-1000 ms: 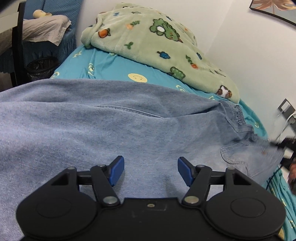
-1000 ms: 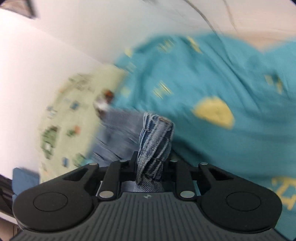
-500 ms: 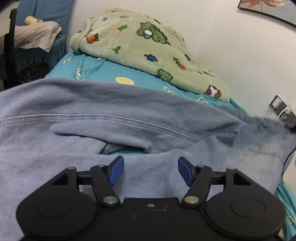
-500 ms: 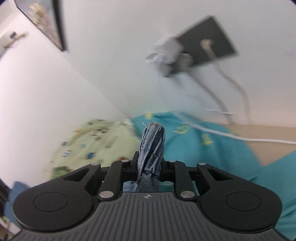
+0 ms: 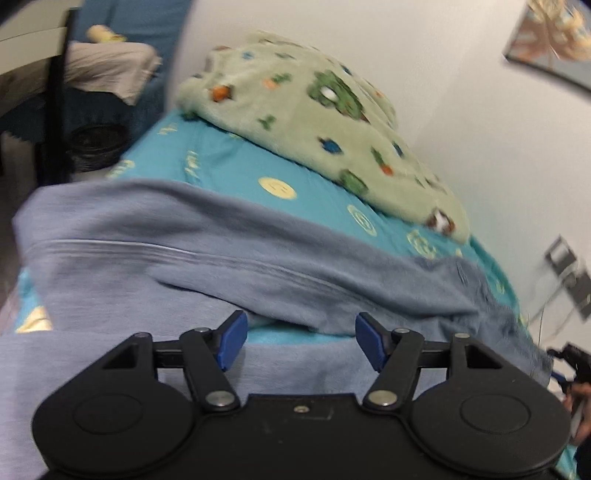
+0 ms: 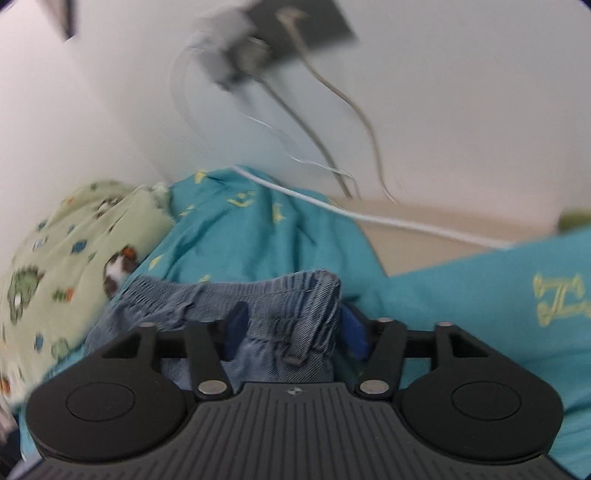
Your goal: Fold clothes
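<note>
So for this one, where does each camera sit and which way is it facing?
Left wrist: on the left tongs, open, facing along the bed over the jeans to the green blanket; a hand shows at right.
Right wrist: on the right tongs, just opened around the jeans waistband, facing the wall socket.
Shared: jeans, blanket, teal sheet.

We see pale blue denim jeans (image 5: pixel 258 258) with a lighter stitched seam; in the right wrist view their gathered waistband (image 6: pixel 236 291) shows a darker blue weave. The bed sheet (image 5: pixel 229 173) is turquoise, printed with yellow smiley faces and yellow lettering. The fleece blanket (image 5: pixel 314 122) is pale green, dotted with dark green, orange, blue and brown-and-white cartoon figures. Both grippers, the left gripper (image 5: pixel 301 338) and the right gripper (image 6: pixel 291 328), are black with blue pads. The wall (image 6: pixel 461 110) is white, its socket plate (image 6: pixel 314 22) dark grey with a white cable (image 6: pixel 369 218).
</note>
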The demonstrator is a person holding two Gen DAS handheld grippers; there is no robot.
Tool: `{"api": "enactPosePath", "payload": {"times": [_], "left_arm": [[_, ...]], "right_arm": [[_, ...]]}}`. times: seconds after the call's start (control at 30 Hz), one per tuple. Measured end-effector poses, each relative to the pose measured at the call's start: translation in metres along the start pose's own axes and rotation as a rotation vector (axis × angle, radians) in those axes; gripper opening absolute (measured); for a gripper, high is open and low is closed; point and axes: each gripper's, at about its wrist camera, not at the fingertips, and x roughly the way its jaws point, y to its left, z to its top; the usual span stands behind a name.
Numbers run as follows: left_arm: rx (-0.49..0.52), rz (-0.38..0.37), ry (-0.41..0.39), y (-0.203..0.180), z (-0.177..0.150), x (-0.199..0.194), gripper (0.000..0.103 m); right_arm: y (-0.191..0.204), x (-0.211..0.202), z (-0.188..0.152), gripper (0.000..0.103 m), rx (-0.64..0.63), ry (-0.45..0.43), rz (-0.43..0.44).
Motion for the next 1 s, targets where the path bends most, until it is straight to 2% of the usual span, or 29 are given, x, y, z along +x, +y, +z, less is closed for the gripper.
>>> {"api": "enactPosePath", "payload": {"times": [0.1,0.13,0.23,0.27,0.47,0.7,0.83,1.0], "left_arm": [[-0.020,0.050,-0.035,0.023,0.015,-0.035,0.064],[-0.038,0.063,-0.040,0.032,0.021,-0.047,0.064],[-0.095,0.099,-0.068,0.061,0.041,-0.085,0.065],[-0.109,0.115,-0.081,0.070,0.047,-0.098,0.066],[-0.162,0.186,-0.126,0.136,0.054,-0.164,0.070],[-0.249,0.236,-0.023,0.216,0.010,-0.172,0.070],[-0.302,0.200,0.044,0.246,-0.021,-0.158,0.070],[-0.319,0.156,0.083,0.261,-0.043,-0.139,0.070]], "right_arm": [[0.033,-0.019,0.000,0.077,-0.088,0.021,0.054],[0.046,-0.026,-0.002,0.085,-0.123,0.041,0.062],[0.086,-0.045,-0.011,0.090,-0.240,0.093,0.083],[0.100,-0.050,-0.017,0.095,-0.282,0.111,0.091],[0.159,-0.069,-0.058,0.098,-0.434,0.247,0.176],[0.214,-0.096,-0.121,0.098,-0.571,0.331,0.381],[0.224,-0.094,-0.160,0.098,-0.601,0.394,0.369],[0.232,-0.081,-0.193,0.098,-0.688,0.504,0.328]]}}
